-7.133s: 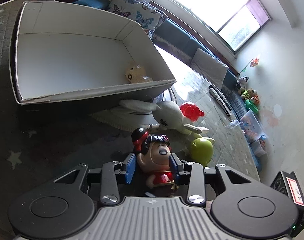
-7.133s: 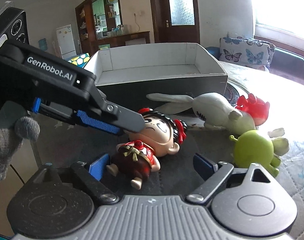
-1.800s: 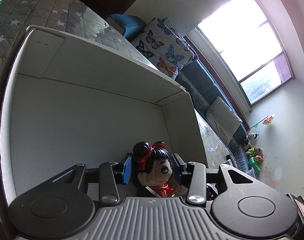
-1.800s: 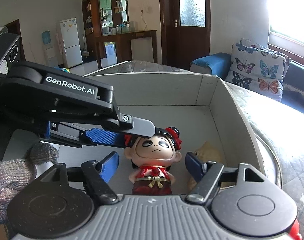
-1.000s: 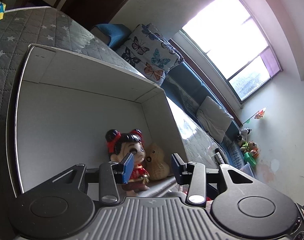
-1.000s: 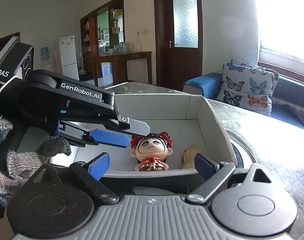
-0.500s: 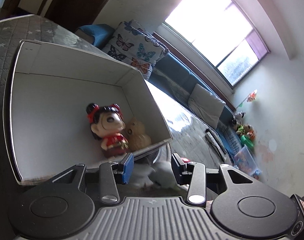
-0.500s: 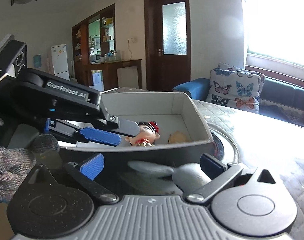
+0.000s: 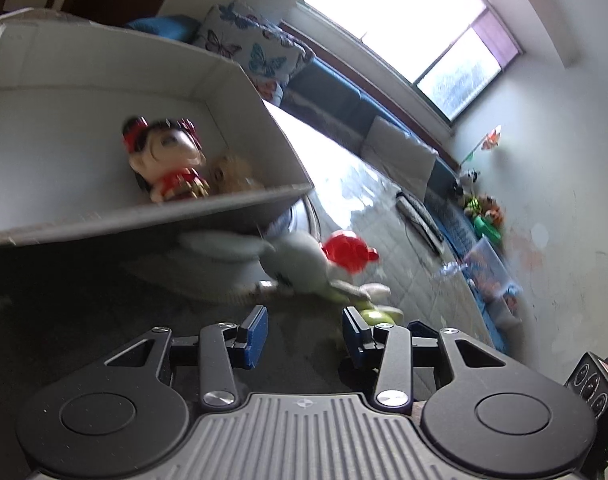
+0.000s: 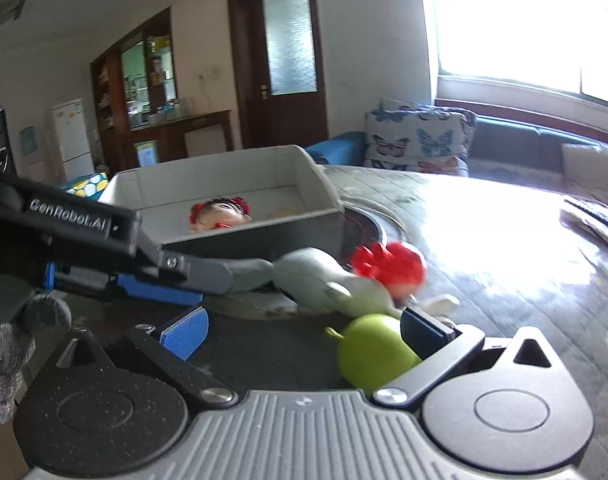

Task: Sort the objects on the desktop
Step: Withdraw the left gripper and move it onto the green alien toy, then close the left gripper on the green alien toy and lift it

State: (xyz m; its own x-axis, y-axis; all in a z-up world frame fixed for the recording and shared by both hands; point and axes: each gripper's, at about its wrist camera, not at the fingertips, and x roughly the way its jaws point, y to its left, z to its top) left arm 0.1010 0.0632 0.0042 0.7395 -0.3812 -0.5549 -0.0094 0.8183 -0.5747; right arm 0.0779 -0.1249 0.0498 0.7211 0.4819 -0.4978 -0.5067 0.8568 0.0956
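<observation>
Left gripper (image 9: 303, 330): jaws parted, blue pads (image 9: 255, 336) apart, nothing between them; held outside the box (image 9: 144, 216), in front of its near wall. Seen from the right wrist it reaches in from the left, a grey-gloved hand (image 10: 8, 344) behind it.

Right gripper (image 10: 304, 334): jaws spread wide, empty; also in front of the box, just right of the left gripper.

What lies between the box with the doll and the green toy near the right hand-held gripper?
In the right wrist view, a white plush rabbit lies between the box and the green toy, with a red toy beside it.
</observation>
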